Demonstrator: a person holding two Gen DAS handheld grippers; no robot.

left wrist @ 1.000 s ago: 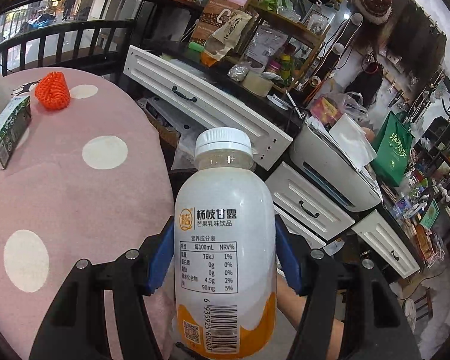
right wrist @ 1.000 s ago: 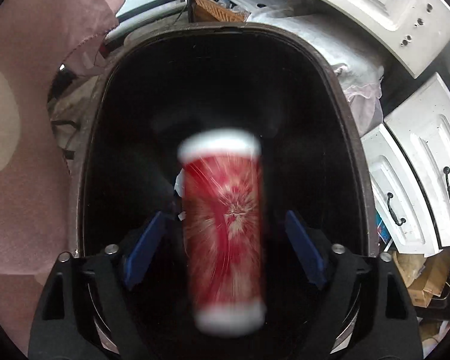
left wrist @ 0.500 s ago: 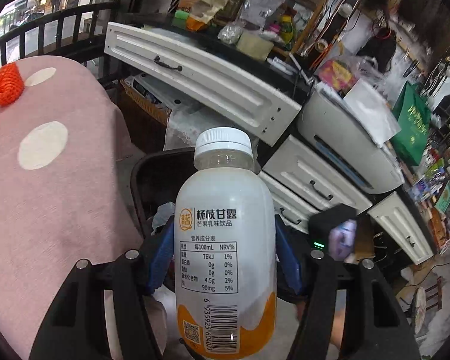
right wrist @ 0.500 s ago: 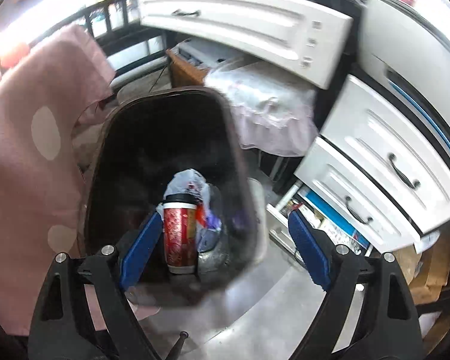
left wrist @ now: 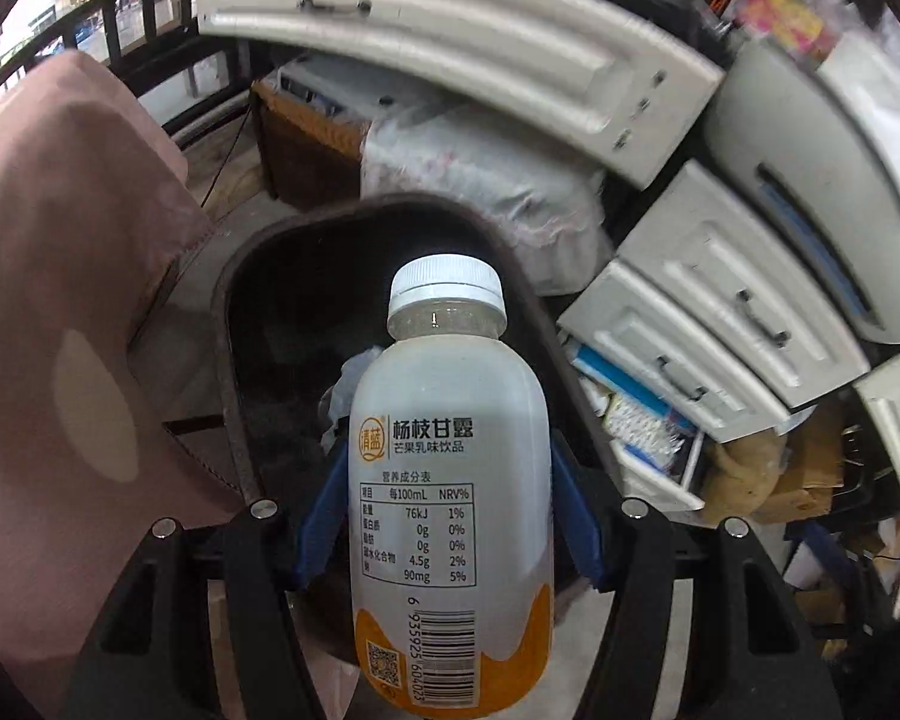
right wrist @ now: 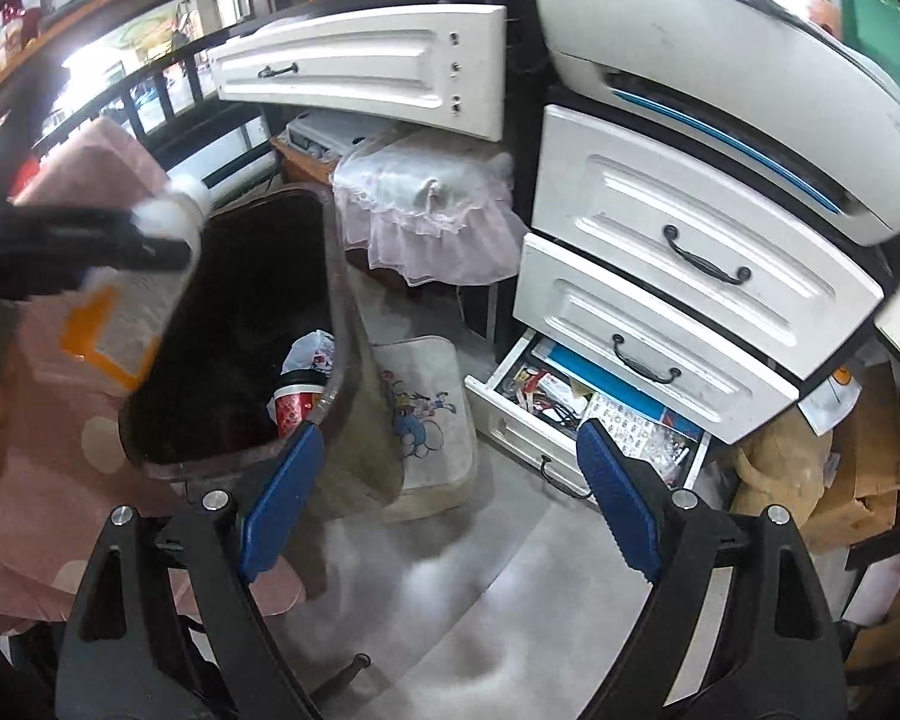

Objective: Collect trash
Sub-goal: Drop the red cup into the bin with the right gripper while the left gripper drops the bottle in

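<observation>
My left gripper [left wrist: 450, 516] is shut on a white drink bottle [left wrist: 450, 480] with an orange base and white cap, held over the open dark trash bin [left wrist: 240, 324]. The right wrist view shows the same bottle [right wrist: 132, 294] tilted above the bin [right wrist: 336, 300]. A red paper cup [right wrist: 294, 405] and a crumpled plastic bag [right wrist: 309, 351] lie inside the bin. My right gripper [right wrist: 444, 498] is open and empty, above the floor to the right of the bin.
A pink dotted tablecloth [left wrist: 60, 300] hangs left of the bin. White drawers [right wrist: 660, 300] stand on the right, the lowest one [right wrist: 570, 414] pulled open. A cartoon-printed stool [right wrist: 426, 414] sits beside the bin. A lace-covered box [right wrist: 420, 210] is behind.
The red cup dropped from my right gripper into the bin, and that gripper pulled back to the right. My left gripper carried the bottle from the table to above the bin.
</observation>
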